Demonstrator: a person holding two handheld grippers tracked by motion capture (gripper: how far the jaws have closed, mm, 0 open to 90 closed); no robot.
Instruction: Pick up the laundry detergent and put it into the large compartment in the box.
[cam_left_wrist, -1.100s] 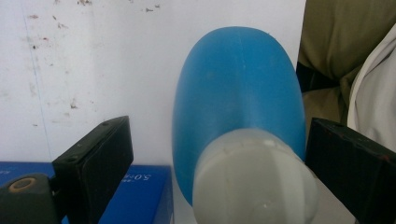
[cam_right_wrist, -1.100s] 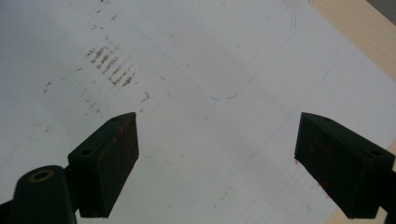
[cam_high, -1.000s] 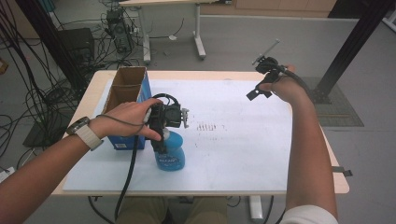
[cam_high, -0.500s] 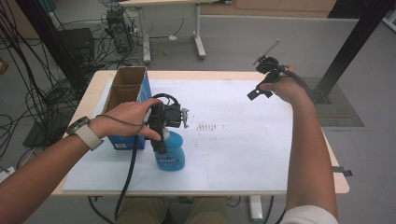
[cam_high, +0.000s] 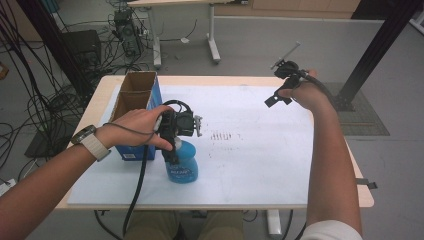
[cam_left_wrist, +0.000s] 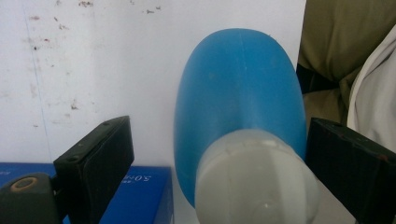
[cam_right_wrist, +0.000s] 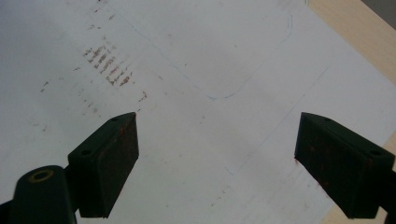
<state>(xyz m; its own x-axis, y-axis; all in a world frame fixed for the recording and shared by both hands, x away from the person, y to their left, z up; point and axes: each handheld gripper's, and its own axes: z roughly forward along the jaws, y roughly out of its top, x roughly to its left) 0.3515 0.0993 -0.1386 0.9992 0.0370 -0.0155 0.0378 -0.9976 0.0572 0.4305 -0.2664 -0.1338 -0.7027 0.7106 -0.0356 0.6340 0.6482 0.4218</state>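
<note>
- Blue bottle (cam_high: 183, 162) stands upright on the white sheet (cam_high: 260, 165), near the tabletop's front edge and toward its left end, just beside the blue cardboard box (cam_high: 131, 107) that sits along the left edge.
- Your left gripper (cam_high: 172, 145) is straight above the bottle; in the left gripper view the white cap (cam_left_wrist: 254, 179) sits between the two black jaws.
- Left jaws are spread: the right-hand pad looks at or very near the bottle's shoulder, the left-hand pad has a clear gap to the cap. Not clamped yet.
- Versus the high view a second ago and half a second ago: nothing has moved. Bottle, box, both hands in the same spots. You're holding position over the cap, not closing.
- Meaning, as I read it: alignment is done and the grasp is pending. The next step would be to close on the cap or neck; centre it first, since the offset could tip the bottle when the jaws shut.
- Your right gripper (cam_high: 280, 82) is held up over the far right corner of the tabletop, jaws wide apart, holding nothing; its view looks down on bare sheet with brown smudges (cam_right_wrist: 108, 63).
</note>
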